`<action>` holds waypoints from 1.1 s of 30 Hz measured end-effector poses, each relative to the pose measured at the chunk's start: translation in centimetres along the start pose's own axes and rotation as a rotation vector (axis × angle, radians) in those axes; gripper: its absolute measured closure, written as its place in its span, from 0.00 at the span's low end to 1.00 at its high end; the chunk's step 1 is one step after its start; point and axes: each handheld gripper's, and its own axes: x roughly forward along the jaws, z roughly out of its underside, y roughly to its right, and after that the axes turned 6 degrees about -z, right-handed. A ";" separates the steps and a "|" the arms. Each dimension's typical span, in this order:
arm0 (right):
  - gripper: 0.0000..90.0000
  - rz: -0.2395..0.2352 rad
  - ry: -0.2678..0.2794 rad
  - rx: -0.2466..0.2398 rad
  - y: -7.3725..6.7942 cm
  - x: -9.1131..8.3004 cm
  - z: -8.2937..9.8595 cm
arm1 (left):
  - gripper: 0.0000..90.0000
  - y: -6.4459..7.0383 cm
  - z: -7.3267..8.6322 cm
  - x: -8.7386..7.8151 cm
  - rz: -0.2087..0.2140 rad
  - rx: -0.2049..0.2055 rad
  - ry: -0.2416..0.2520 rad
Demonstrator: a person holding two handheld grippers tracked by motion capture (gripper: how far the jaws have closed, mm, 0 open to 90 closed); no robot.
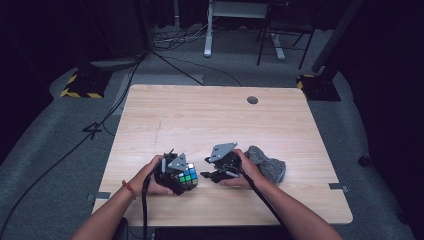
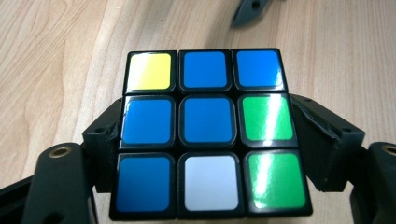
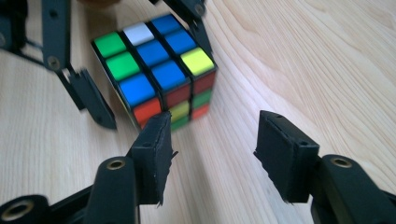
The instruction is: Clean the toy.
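Left gripper (image 1: 181,176) clamps the scrambled black-framed puzzle cube with coloured stickers (image 1: 187,177); in the left gripper view both black jaws press flat against the cube's (image 2: 208,135) left and right sides, around its middle row. Top face in that view: yellow, blue, blue in the far row; blue, blue, green in the middle; blue, white, green nearest the camera. Glare streaks on the two green stickers.

Right gripper (image 1: 209,174) has its jaws spread wide, nothing between them. In the right gripper view (image 3: 212,156) bare wood shows in the gap, and the cube (image 3: 156,70) sits just beyond the left jaw's tip, held by the other gripper's black jaws (image 3: 140,65). Side faces visible there show red, orange, yellow and green stickers. Cannot tell whether the right jaw tip touches the cube.

In the high view the cube rests low on the light wooden table (image 1: 210,120), near the front edge, left of centre. The two grippers face each other, close together. Each has a grey three-cornered plate on top and a black cable trailing back along the forearm.

A crumpled grey cloth (image 1: 267,164) lies just behind the right hand (image 1: 245,172), on the table. A round dark grommet hole (image 1: 252,100) sits near the far edge, well apart from the work.
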 end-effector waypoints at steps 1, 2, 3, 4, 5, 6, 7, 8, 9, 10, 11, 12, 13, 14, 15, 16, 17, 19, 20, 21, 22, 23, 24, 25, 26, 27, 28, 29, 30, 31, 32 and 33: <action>0.50 -0.002 0.005 0.005 0.0 -0.3 0.3 | 0.30 0.1 0.0 0.0 -0.005 0.002 -0.008; 0.50 0.000 0.008 0.012 0.0 -0.7 0.7 | 0.30 0.2 0.1 0.0 -0.005 -0.002 -0.005; 0.50 0.005 0.007 0.017 0.0 -1.3 1.1 | 0.32 0.2 0.1 0.0 -0.009 -0.004 -0.009; 0.50 0.011 0.011 0.014 0.0 -1.9 1.5 | 0.36 0.2 0.1 0.0 -0.009 -0.001 -0.007; 0.50 0.012 0.018 0.019 0.0 -2.3 1.8 | 0.36 0.3 0.1 0.1 -0.008 -0.004 -0.004; 0.49 0.021 0.023 0.030 0.0 -3.2 2.3 | 0.36 0.3 0.0 0.1 -0.007 -0.005 -0.005; 0.49 0.027 0.024 0.029 0.0 -3.8 2.6 | 0.37 0.3 -0.1 0.3 -0.003 -0.005 0.000; 0.49 0.037 0.035 0.032 0.2 -4.9 3.2 | 0.37 0.3 -0.2 0.4 -0.002 -0.003 0.001; 0.48 0.050 0.040 0.041 0.3 -5.6 3.6 | 0.37 0.3 -0.3 0.5 0.002 0.001 0.001; 0.48 0.064 0.048 0.059 0.5 -6.5 4.2 | 0.37 0.4 -0.4 0.6 0.005 0.004 0.005; 0.48 0.078 0.053 0.067 0.7 -7.5 4.8 | 0.37 0.4 -0.6 0.7 0.011 0.013 0.003; 0.48 0.097 0.060 0.077 0.9 -8.4 5.4 | 0.37 0.5 -0.9 0.9 0.015 0.016 0.001; 0.48 0.127 0.060 0.094 1.2 -9.5 6.1 | 0.37 0.5 -1.0 1.0 0.020 0.017 0.000; 0.47 0.137 0.058 0.101 1.4 -10.1 6.6 | 0.37 0.5 -1.3 1.3 0.029 0.028 0.004; 0.47 0.154 0.057 0.117 1.8 -11.0 7.4 | 0.37 0.6 -1.4 1.4 0.031 0.028 0.003; 0.47 0.167 0.055 0.128 1.9 -11.5 7.9 | 0.37 0.6 -1.7 1.7 0.036 0.034 0.008; 0.46 0.187 0.051 0.139 2.2 -12.1 8.7 | 0.37 0.6 -1.9 1.9 0.038 0.036 0.008; 0.45 0.218 0.042 0.163 2.6 -13.0 9.9 | 0.37 0.6 -2.4 2.4 0.050 0.032 0.017; 0.44 0.226 0.044 0.174 2.8 -13.2 10.4 | 0.37 0.6 -2.6 2.6 0.053 0.033 0.016; 0.44 0.237 0.041 0.185 3.0 -13.6 11.0 | 0.37 0.6 -2.8 2.8 0.057 0.041 0.019; 0.43 0.253 0.025 0.189 3.1 -13.8 11.5 | 0.37 0.6 -3.0 3.0 0.058 0.040 0.020; 0.42 0.260 0.017 0.197 3.1 -14.0 12.1 | 0.37 0.6 -3.2 3.2 0.062 0.045 0.020; 0.42 0.253 0.019 0.214 3.3 -14.2 12.7 | 0.37 0.6 -3.5 3.5 0.068 0.045 0.022; 0.41 0.243 0.010 0.239 3.5 -14.2 13.4 | 0.37 0.7 -3.7 3.7 0.072 0.048 0.026; 0.40 0.246 -0.005 0.253 3.7 -14.0 13.9 | 0.37 0.7 -3.9 3.8 0.074 0.046 0.027; 0.40 0.250 -0.008 0.258 3.8 -14.0 14.2 | 0.37 0.7 -4.2 4.2 0.078 0.043 0.030; 0.40 0.234 0.004 0.289 4.1 -13.7 14.8 | 0.37 0.8 -4.3 4.3 0.077 0.041 0.026; 0.41 0.231 0.003 0.297 4.2 -13.6 15.0 | 0.37 0.8 -4.6 4.5 0.077 0.045 0.028; 0.42 0.232 -0.009 0.297 4.3 -13.4 15.3 | 0.37 0.9 -4.8 4.7 0.075 0.040 0.026; 0.45 0.217 -0.013 0.298 4.3 -13.2 15.5 | 0.37 0.9 -5.1 5.0 0.069 0.040 0.030; 0.47 0.196 -0.009 0.303 4.3 -13.0 15.6 | 0.37 1.1 -5.4 5.2 0.060 0.026 0.027; 0.50 0.186 -0.001 0.307 4.2 -12.8 15.7 | 0.37 1.1 -5.6 5.4 0.054 0.017 0.027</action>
